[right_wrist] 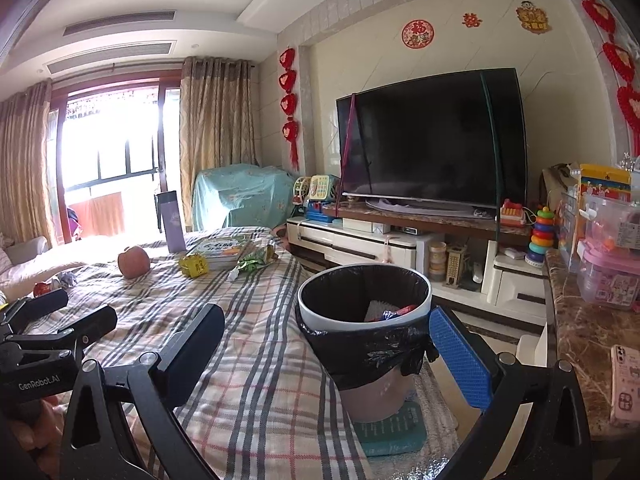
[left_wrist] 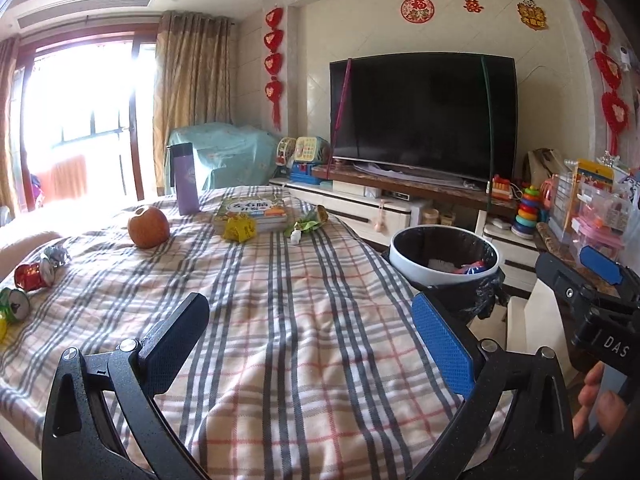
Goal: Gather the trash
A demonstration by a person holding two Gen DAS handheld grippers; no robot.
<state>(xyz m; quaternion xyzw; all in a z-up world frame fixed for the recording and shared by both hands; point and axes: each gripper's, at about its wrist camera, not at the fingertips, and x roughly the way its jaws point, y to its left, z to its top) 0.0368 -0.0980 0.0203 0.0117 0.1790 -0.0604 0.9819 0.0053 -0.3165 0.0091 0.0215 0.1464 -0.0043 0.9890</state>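
Observation:
A white trash bin (left_wrist: 401, 258) lined with a black bag stands on the floor at the right edge of the plaid-covered table (left_wrist: 280, 300), with some scraps inside. Trash lies on the cloth: a crushed red can (left_wrist: 33, 277), a green can (left_wrist: 15, 306), a yellow wrapper (left_wrist: 239, 229) and a green wrapper (left_wrist: 309, 222). My left gripper (left_wrist: 310, 340) is open over the bare cloth, holding nothing. My right gripper (right_wrist: 326, 356) is open and empty, low in front of the bin (right_wrist: 316, 316), and it also shows as the right gripper (left_wrist: 580, 272) beside the bin.
An apple (left_wrist: 148, 227), a purple bottle (left_wrist: 187, 180) and a stack of books (left_wrist: 256, 210) sit at the table's far end. A marble counter (right_wrist: 580, 344) on the right holds plastic boxes and a pink phone (right_wrist: 626, 384). A TV (left_wrist: 420, 116) on a low cabinet stands behind.

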